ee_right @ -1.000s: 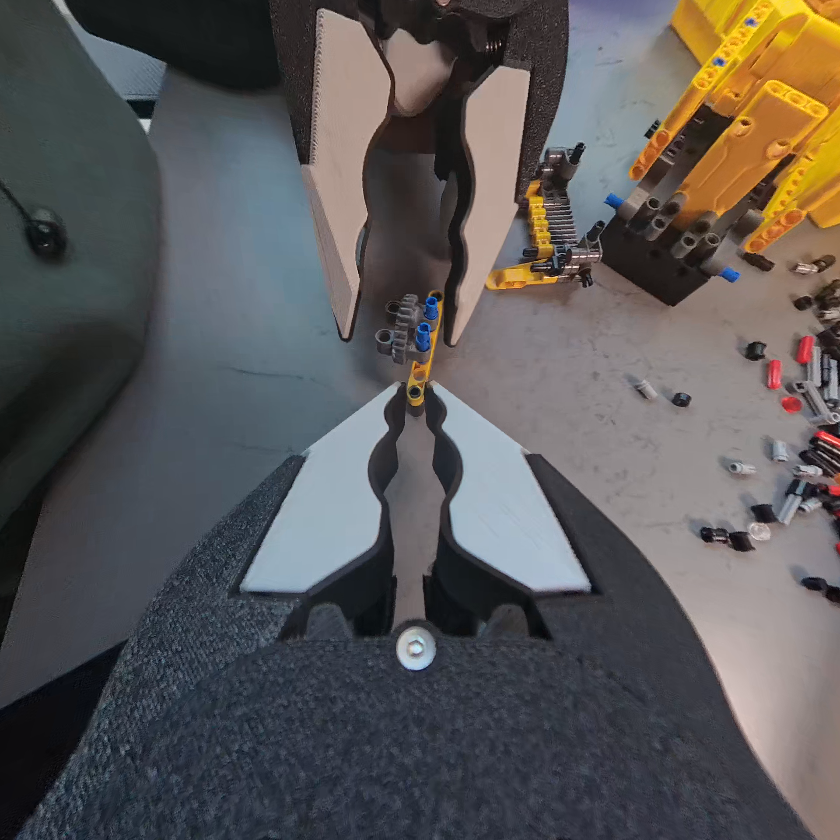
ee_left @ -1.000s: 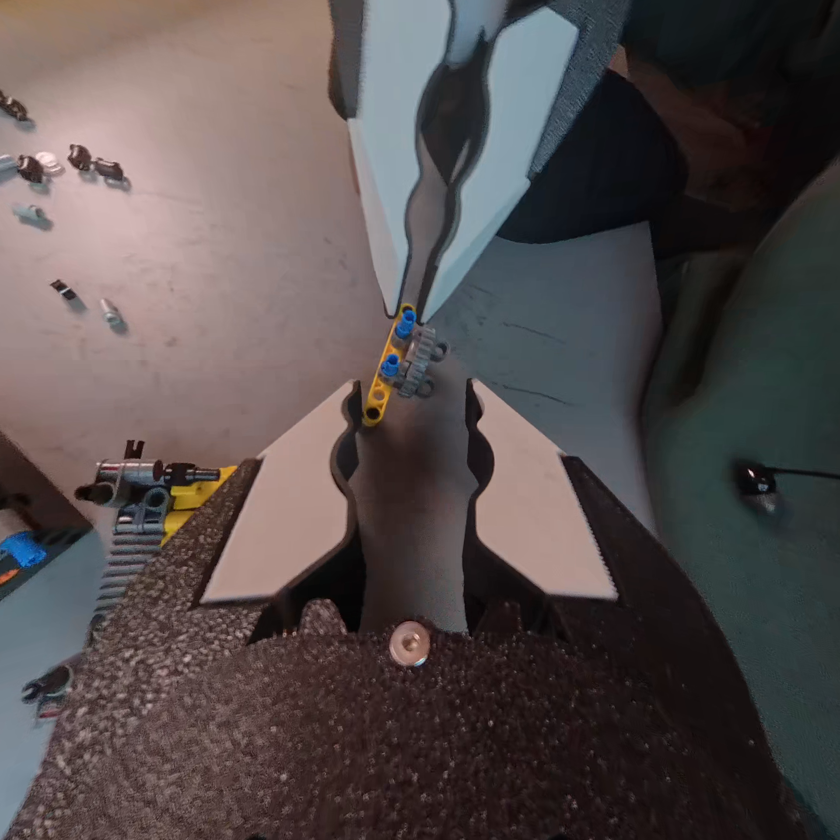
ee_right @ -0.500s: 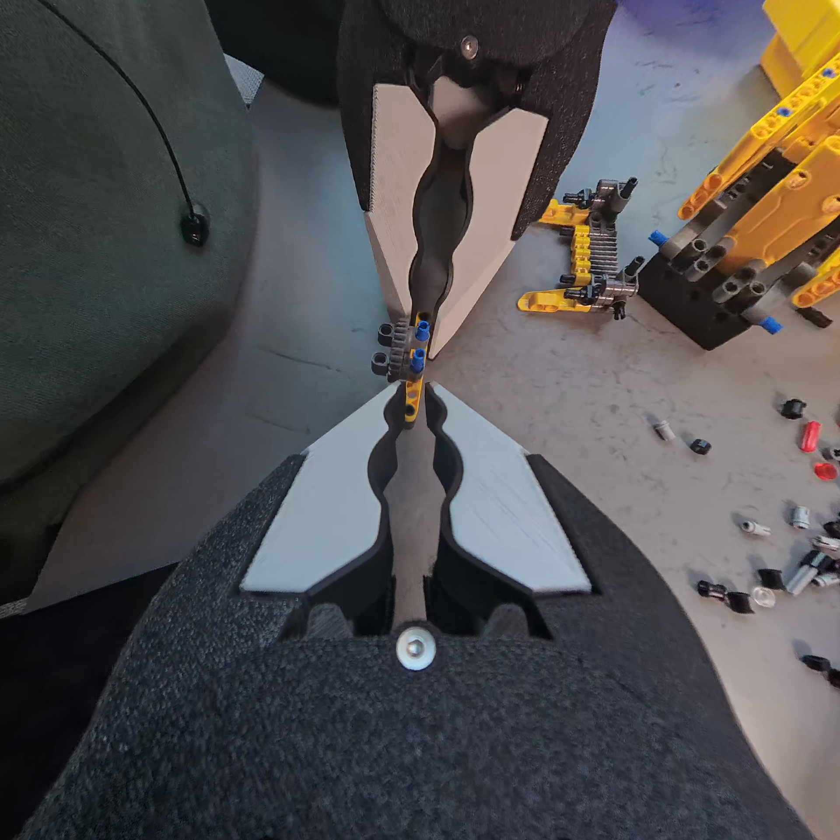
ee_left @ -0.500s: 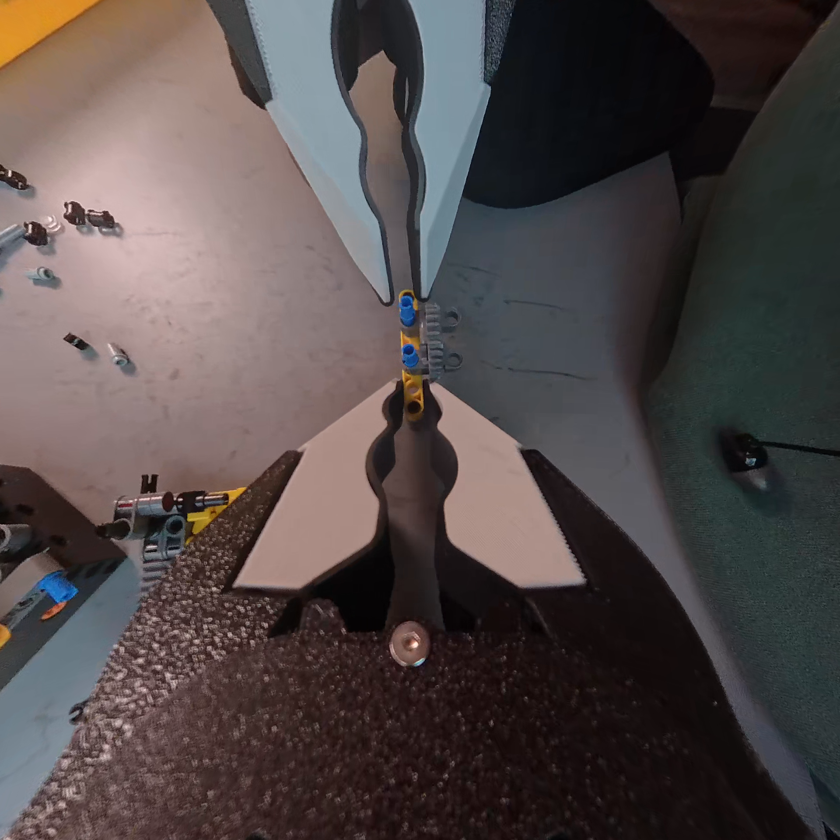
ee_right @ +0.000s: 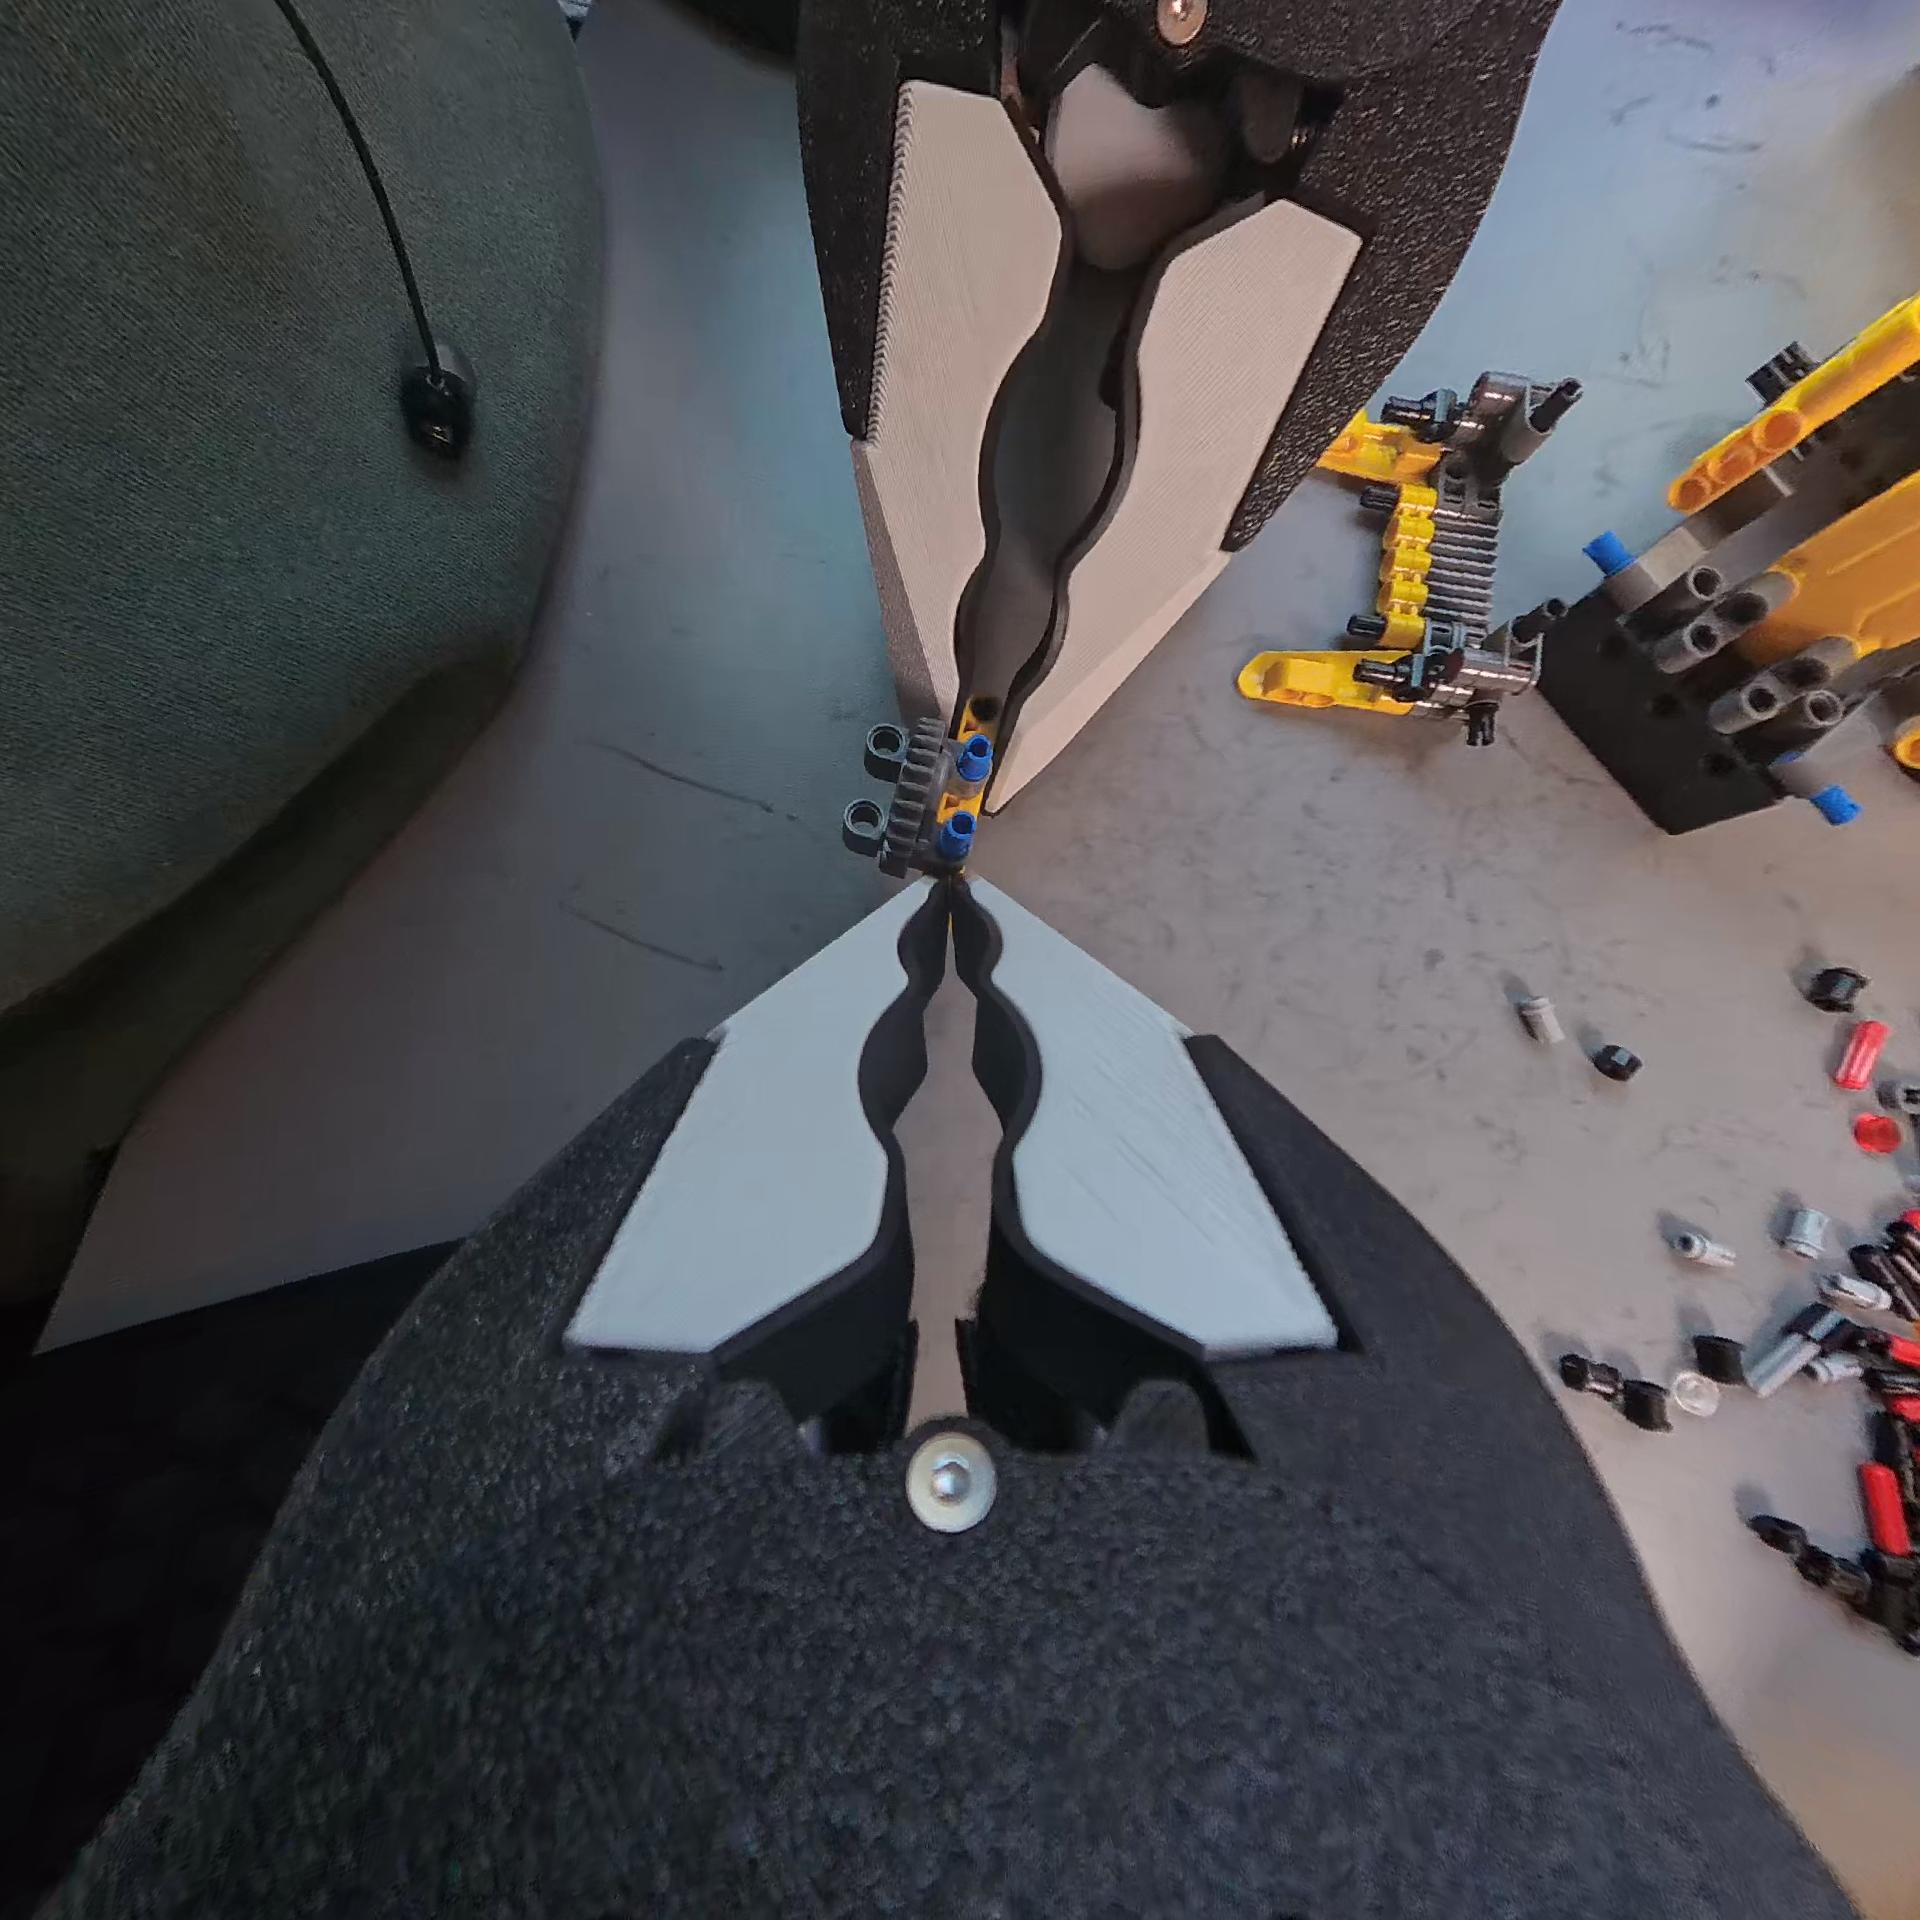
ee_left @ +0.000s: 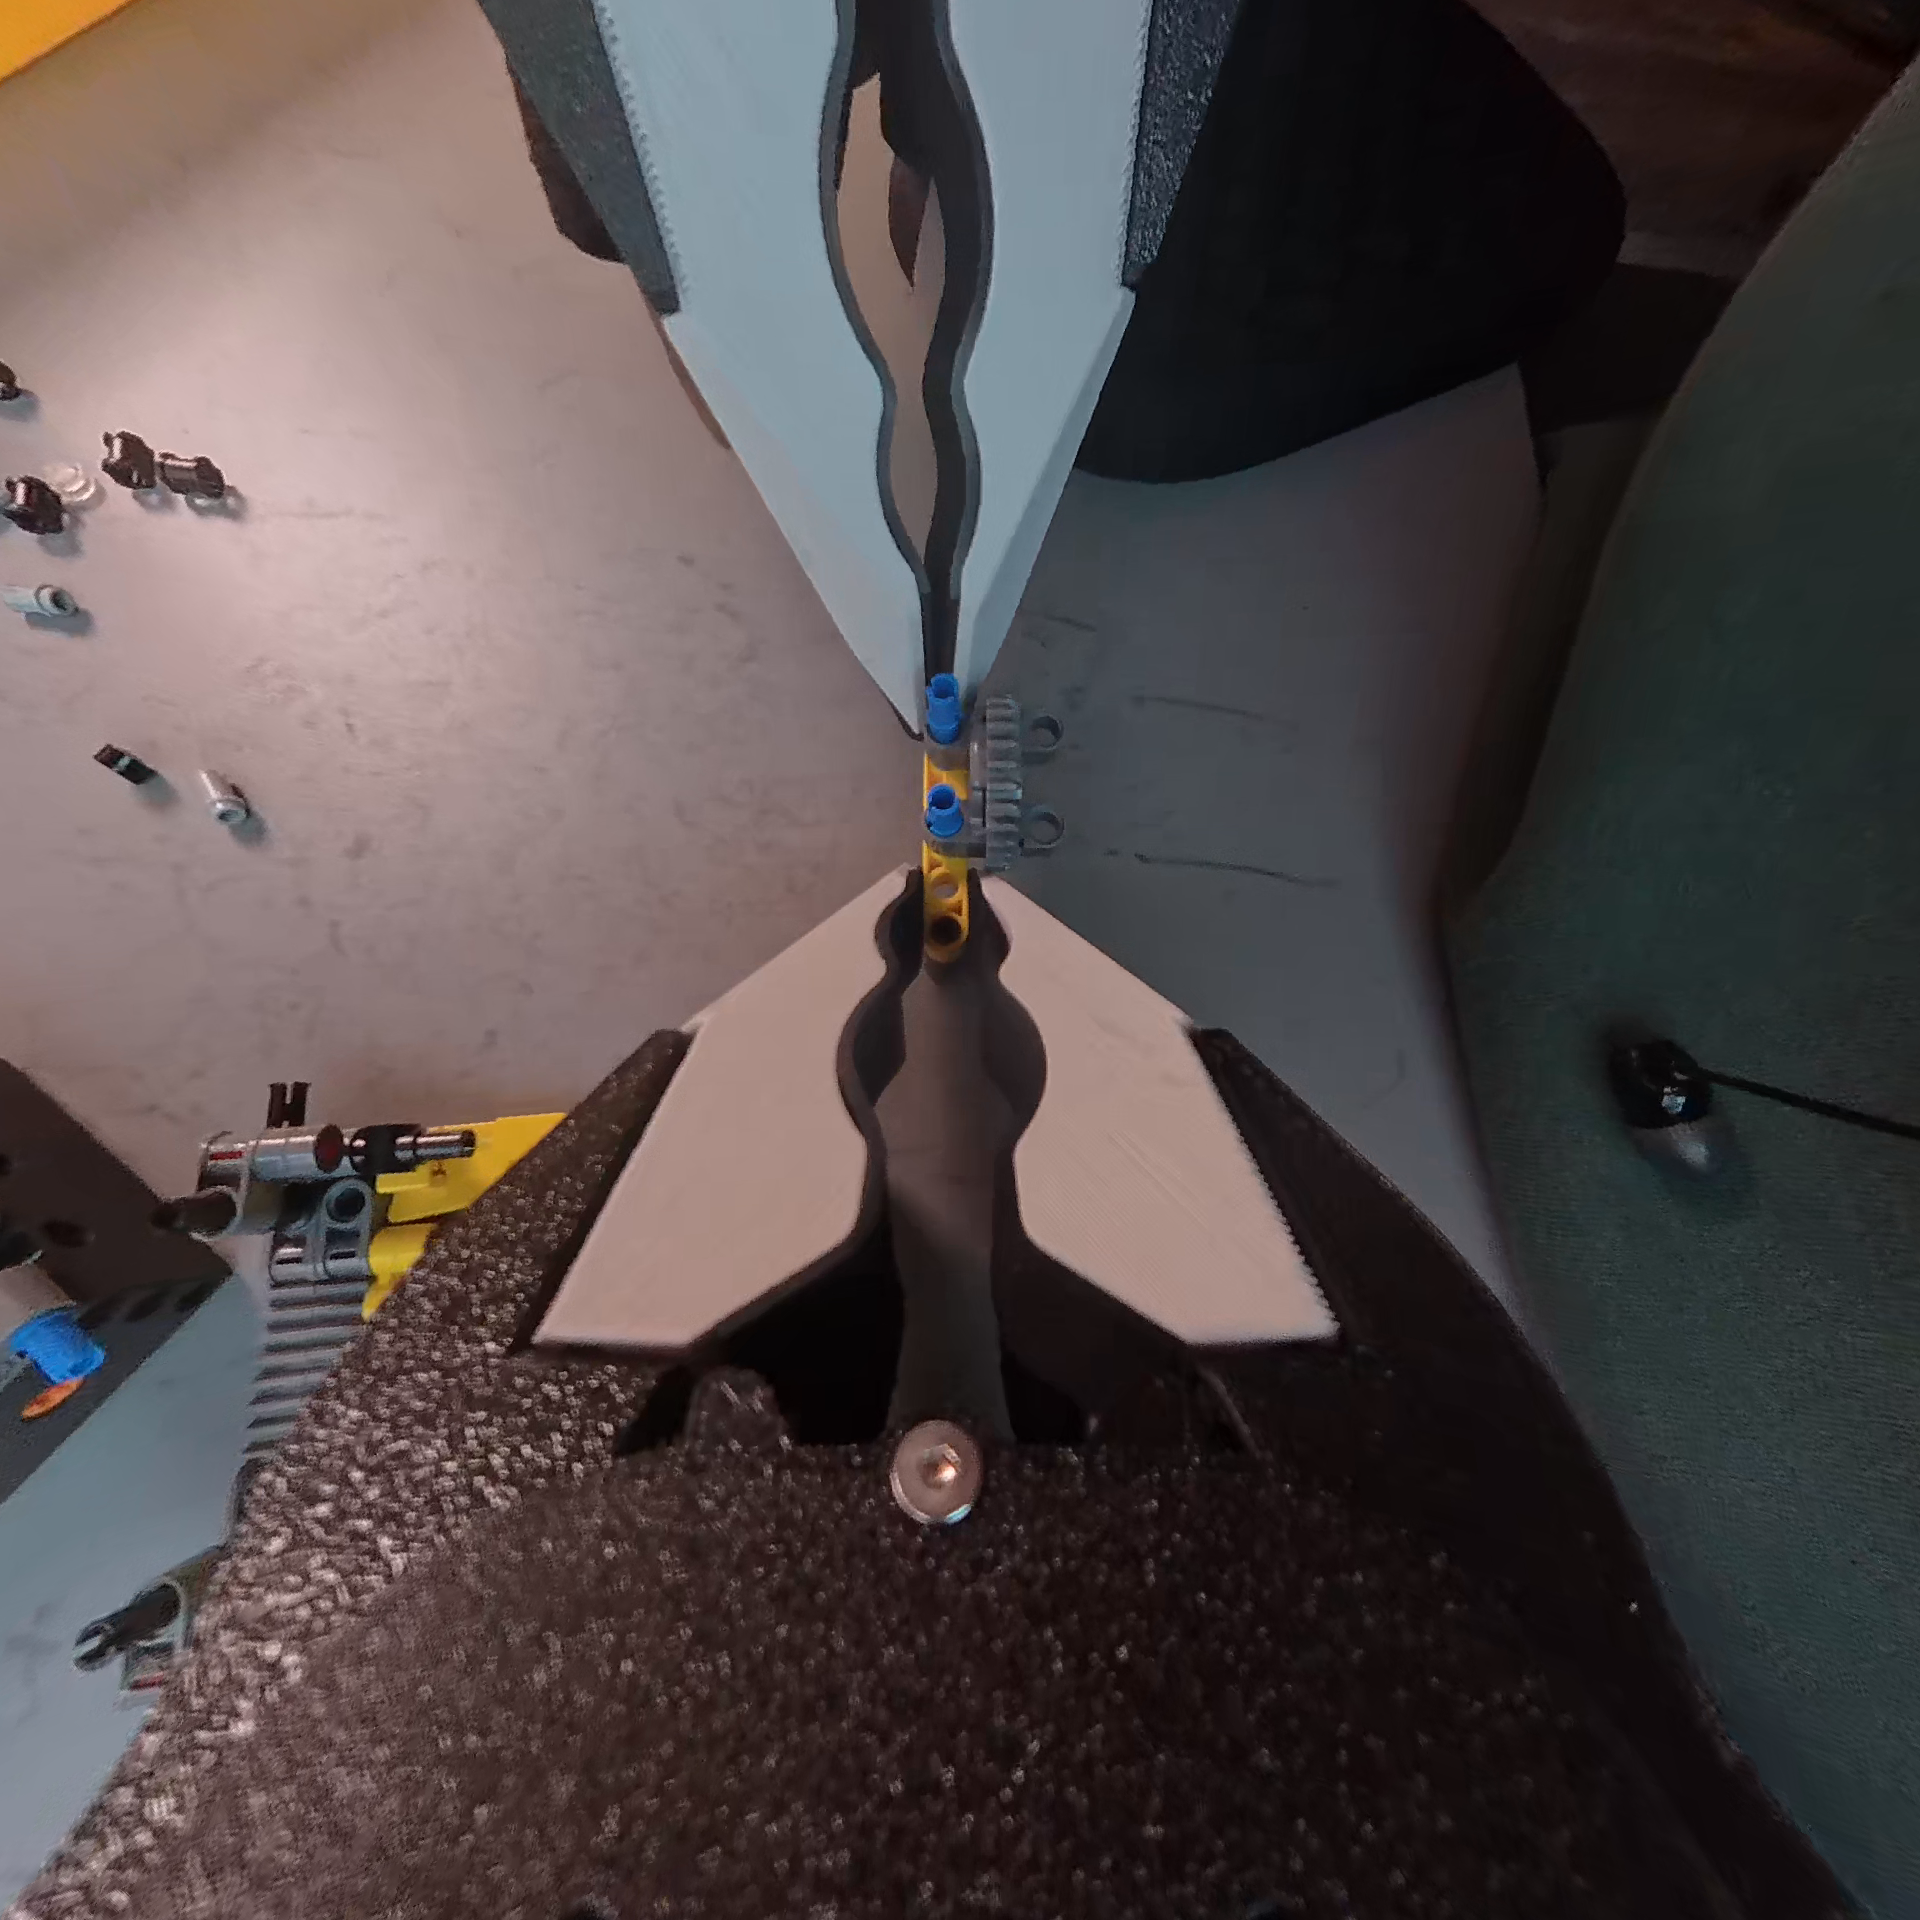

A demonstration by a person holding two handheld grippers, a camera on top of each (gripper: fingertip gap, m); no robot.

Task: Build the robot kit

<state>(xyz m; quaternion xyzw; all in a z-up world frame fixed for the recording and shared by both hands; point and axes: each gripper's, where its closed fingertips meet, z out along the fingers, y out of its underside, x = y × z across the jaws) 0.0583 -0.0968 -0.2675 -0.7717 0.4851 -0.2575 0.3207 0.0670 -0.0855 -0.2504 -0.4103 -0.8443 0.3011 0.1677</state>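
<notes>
No writing, label, brand, number or sign can be read in either view

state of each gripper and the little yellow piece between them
left gripper: shut on one end of the yellow beam
right gripper: shut on the other end
yellow beam: held off the table, two blue pins and a grey gear fitted
</notes>
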